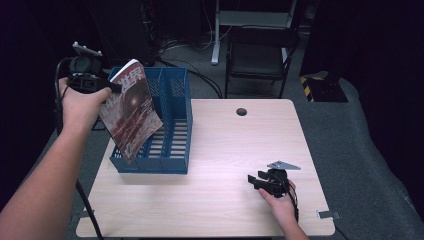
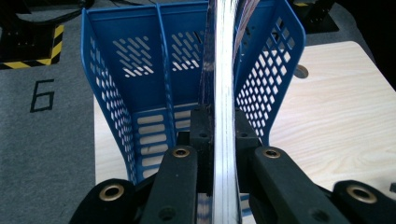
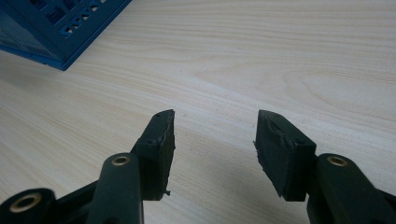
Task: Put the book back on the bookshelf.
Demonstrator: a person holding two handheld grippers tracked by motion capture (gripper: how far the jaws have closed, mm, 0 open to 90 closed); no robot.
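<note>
My left gripper (image 1: 114,87) is raised at the table's left edge and is shut on a magazine (image 1: 131,110) with a reddish cover. The magazine hangs tilted over the left part of a blue slotted file rack (image 1: 172,125). In the left gripper view the magazine (image 2: 224,70) runs edge-on between the jaws of the left gripper (image 2: 223,126), in line with the rack's right-hand compartment (image 2: 261,84). My right gripper (image 1: 256,181) rests low over the table (image 1: 225,150) at the front right. Its jaws are open around nothing, as the right gripper view (image 3: 215,133) shows above bare wood.
A corner of the blue rack (image 3: 60,28) lies off to the upper left in the right gripper view. The table has a round cable hole (image 1: 241,111) near its far edge. A dark chair (image 1: 260,55) stands behind the table, and a yellow-black striped base (image 1: 320,85) sits on the floor.
</note>
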